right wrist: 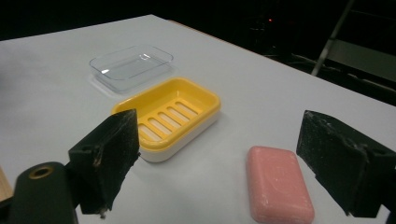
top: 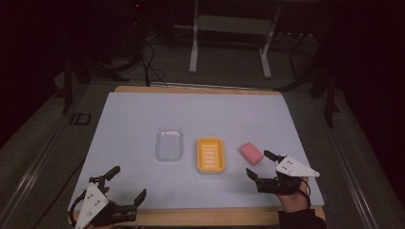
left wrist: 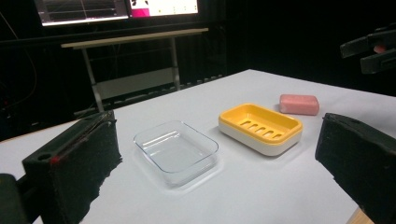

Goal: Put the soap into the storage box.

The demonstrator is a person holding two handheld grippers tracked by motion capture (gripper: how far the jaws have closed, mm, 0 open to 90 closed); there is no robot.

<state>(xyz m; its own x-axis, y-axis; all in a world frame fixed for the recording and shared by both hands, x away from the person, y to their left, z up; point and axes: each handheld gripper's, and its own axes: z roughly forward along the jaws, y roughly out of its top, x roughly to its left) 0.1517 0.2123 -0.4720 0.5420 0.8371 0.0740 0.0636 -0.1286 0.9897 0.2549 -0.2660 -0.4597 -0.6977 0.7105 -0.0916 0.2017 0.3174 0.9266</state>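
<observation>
A pink soap bar lies flat on the white table, right of a yellow soap dish with a slotted floor. A clear plastic lid rests left of the dish. My right gripper is open just in front of the soap, with nothing between its jaws. At the near left corner my left gripper is open and holds nothing, well short of the lid.
A white sheet covers the wooden table, whose near edge runs under both hands. A metal-legged stand and cables sit on the dark floor beyond the far edge. Monitors glow behind.
</observation>
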